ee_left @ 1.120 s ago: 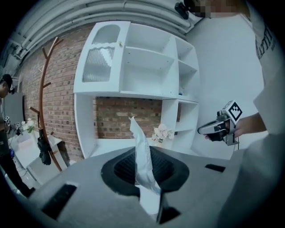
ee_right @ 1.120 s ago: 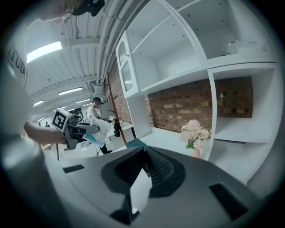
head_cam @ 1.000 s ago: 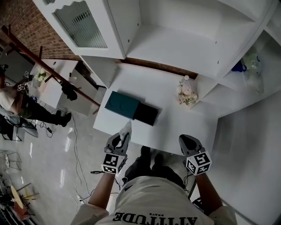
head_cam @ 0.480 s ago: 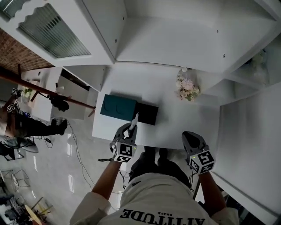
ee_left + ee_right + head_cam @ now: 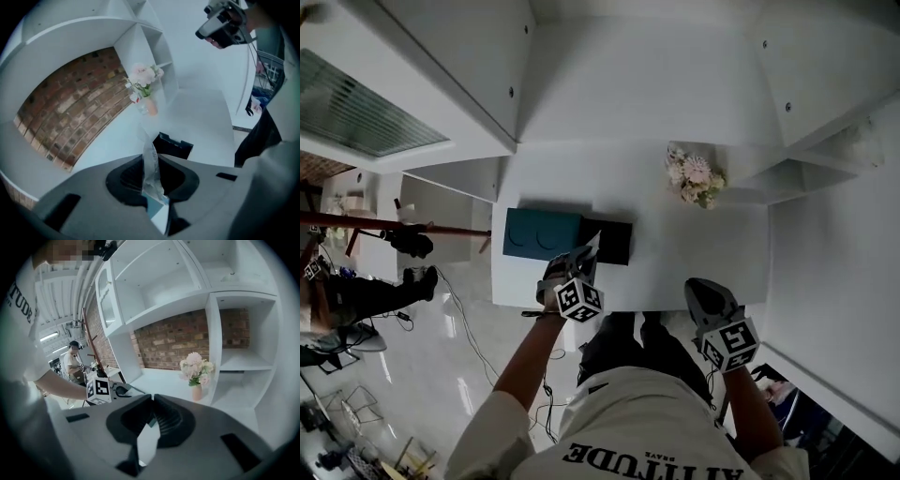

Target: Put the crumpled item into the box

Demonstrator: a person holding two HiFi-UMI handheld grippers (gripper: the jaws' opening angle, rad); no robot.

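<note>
Left claw, clenched on the crumpled pale wrapper, should reach over the open black box at one o'clock before releasing.

Teal lid, black box, white counter, pale pink flowers, whitish crumpled item (brick wall red-brown, pale mortar lines).

Count taken, positions referred to the black box.

- Worktop: one.
- Boxes: two, the black box and a teal box touching its left side.
- Vase of flowers: one, beyond it to the right.
- Crumpled item: one, at its near edge.
- Grippers: two, the left gripper and the right gripper.
</note>
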